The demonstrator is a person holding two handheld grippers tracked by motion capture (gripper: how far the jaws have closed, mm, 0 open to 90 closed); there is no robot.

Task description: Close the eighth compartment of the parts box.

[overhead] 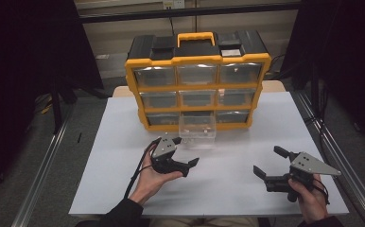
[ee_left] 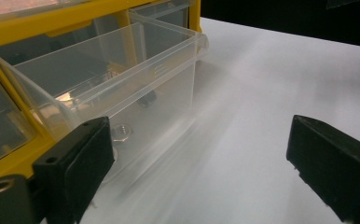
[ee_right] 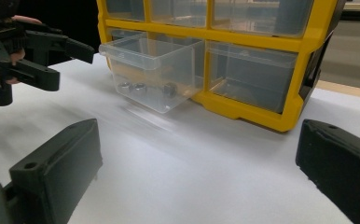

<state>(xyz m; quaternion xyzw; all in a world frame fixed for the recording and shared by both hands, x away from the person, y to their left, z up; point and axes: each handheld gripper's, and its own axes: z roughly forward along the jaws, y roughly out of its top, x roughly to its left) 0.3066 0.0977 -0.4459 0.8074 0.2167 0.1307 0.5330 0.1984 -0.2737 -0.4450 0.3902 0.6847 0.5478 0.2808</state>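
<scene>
Both grippers hang over the white table (overhead: 124,142) in the high view. The left gripper (overhead: 186,152) sits just in front of the pulled-out clear drawer (overhead: 197,128), jaws spread wide with nothing between them; the right gripper (overhead: 269,163) is well apart to the right, also spread wide and holding nothing. That drawer juts from the middle of the bottom row of the yellow-and-black organizer (overhead: 197,75), resting low over the table.

From the left gripper view, the drawer (ee_left: 122,88) is see-through plastic with a lipped front rim, and a small metal nut (ee_left: 121,132) lies on its floor. The left jaw stands just beside the drawer's front wall; whether it touches, I cannot tell.

From the right gripper view, the drawer (ee_right: 155,70) holds a few small dark and silvery hardware pieces (ee_right: 141,87) along its front. The left gripper (ee_right: 52,60) hovers near its left corner, empty.
</scene>
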